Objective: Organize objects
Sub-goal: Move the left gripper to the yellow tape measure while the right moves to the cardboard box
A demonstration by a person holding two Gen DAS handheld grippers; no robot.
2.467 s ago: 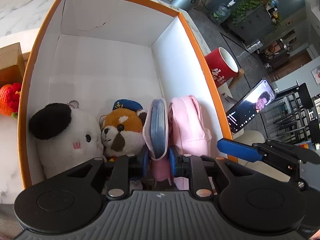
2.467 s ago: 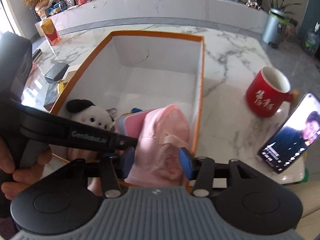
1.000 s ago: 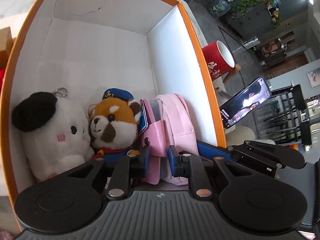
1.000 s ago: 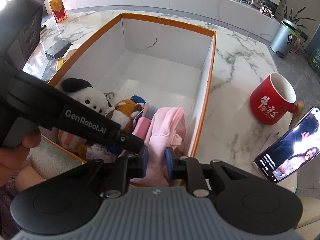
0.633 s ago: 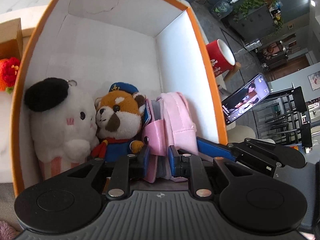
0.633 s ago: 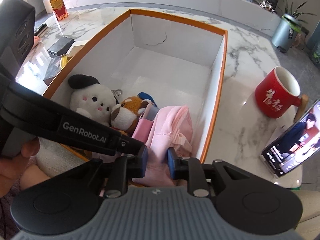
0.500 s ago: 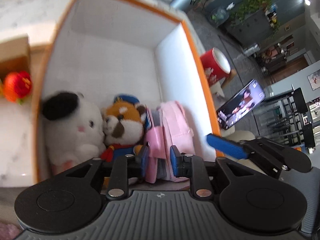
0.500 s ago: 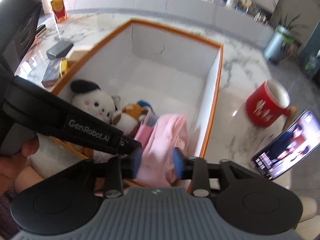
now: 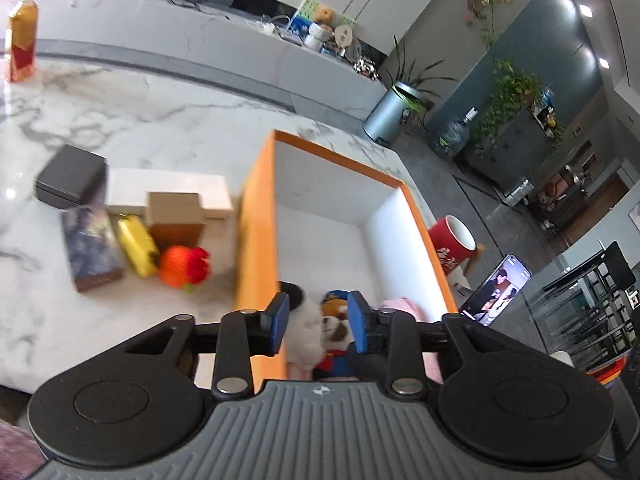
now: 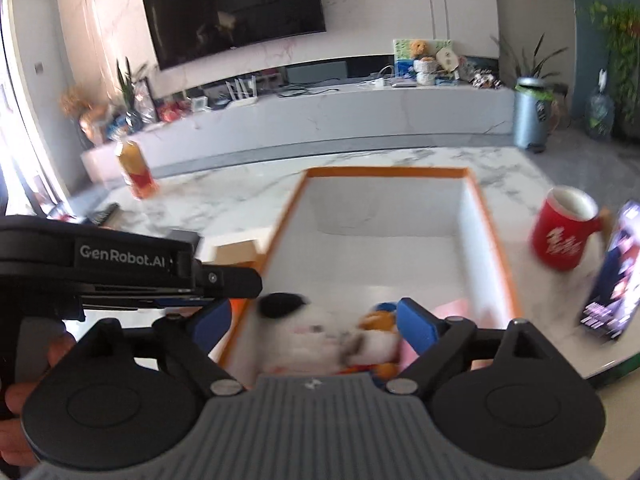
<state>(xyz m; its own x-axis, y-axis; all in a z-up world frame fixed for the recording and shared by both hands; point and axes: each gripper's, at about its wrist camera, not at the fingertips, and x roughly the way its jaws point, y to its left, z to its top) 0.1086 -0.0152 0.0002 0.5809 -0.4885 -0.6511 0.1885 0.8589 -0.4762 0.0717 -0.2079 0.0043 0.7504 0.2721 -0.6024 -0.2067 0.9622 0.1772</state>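
Note:
An orange-rimmed white box (image 9: 256,216) (image 10: 492,232) stands on the marble table. At its near end lie a white plush with a black ear (image 9: 304,328) (image 10: 296,336), a fox plush in a blue cap (image 9: 336,324) (image 10: 378,330) and a pink cloth bag (image 9: 400,306) (image 10: 452,308). My left gripper (image 9: 318,322) hangs above the box's near left corner, its jaws opening with nothing pressed between them. My right gripper (image 10: 312,326) is above the plushes, jaws opening wide and empty. The left tool's black arm (image 10: 120,264) crosses the right wrist view.
Left of the box lie a crocheted orange toy (image 9: 184,266), a yellow pack (image 9: 136,246), a dark book (image 9: 90,246), a brown carton (image 9: 176,216), a white box (image 9: 168,194) and a black case (image 9: 72,176). A red mug (image 9: 454,246) (image 10: 564,234) and a propped phone (image 9: 494,290) (image 10: 614,276) stand right.
Both grippers let go of the pink bag, opened and lifted back out of the box. The bag stays at the box's near right corner. The views now tilt up toward the room.

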